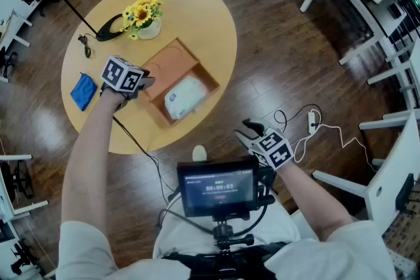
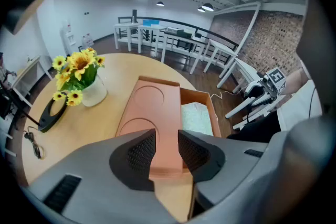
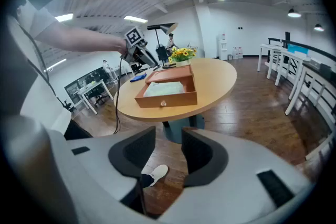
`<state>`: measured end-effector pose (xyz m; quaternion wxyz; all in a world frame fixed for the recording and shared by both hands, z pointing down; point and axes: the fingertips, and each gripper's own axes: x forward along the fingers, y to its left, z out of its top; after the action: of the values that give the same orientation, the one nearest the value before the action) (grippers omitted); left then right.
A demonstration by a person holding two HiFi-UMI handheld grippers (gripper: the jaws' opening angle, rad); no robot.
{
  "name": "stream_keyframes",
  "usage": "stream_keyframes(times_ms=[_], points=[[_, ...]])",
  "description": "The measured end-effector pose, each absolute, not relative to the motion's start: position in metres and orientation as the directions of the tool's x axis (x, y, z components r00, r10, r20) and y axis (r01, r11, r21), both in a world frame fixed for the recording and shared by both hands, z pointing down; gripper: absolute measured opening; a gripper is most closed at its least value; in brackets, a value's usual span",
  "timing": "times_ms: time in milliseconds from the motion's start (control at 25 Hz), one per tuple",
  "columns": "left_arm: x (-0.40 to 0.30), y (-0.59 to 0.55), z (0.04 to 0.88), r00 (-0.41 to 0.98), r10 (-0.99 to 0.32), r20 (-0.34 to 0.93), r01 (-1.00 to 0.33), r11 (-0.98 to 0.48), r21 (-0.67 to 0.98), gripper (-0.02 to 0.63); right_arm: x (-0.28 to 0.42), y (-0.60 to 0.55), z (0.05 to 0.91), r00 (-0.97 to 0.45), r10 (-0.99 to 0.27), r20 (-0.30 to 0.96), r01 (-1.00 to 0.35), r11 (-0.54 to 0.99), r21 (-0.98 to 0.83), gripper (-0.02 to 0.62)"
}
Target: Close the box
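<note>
An open brown box (image 1: 209,79) sits on the round wooden table (image 1: 216,16), with a white padded bundle (image 1: 185,97) inside it. Its lid (image 1: 172,61) lies folded back flat to the left, two round recesses facing up. My left gripper (image 1: 146,83) is at the lid's near end. In the left gripper view the lid (image 2: 157,113) runs away from the open left gripper (image 2: 167,152), its near edge between the jaws, and the pads do not visibly press on it. My right gripper (image 1: 248,131) hangs open over the floor, off the table, with nothing between its jaws (image 3: 168,157). It faces the box (image 3: 167,93) from a distance.
A vase of yellow flowers (image 1: 144,16) and a black object with a cable (image 1: 108,28) stand behind the lid. A blue cloth (image 1: 83,91) lies at the table's left. A chest-mounted screen (image 1: 218,188) is below. A power strip (image 1: 312,120) lies on the floor, and white tables (image 1: 367,3) stand right.
</note>
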<state>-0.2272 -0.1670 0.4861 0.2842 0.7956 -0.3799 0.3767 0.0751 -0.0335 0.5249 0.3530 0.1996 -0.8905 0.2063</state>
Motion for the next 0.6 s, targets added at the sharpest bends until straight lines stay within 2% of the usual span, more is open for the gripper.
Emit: stream_keyframes(times_ms=[360,600], points=[[-0.237,-0.183,0.530,0.421,-0.186,0.887,-0.693,-0.697,0.183,0.140,-0.010,-0.045,0.550,-0.673,-0.288,0.682,-0.559,0.801,-0.214,0.153],[-0.229,-0.178,0.531,0.393,-0.132,0.910,-0.650,-0.740,0.173,0.138,-0.039,-0.052,0.562,-0.682,-0.318,0.659,-0.578,0.787,-0.218,0.138]])
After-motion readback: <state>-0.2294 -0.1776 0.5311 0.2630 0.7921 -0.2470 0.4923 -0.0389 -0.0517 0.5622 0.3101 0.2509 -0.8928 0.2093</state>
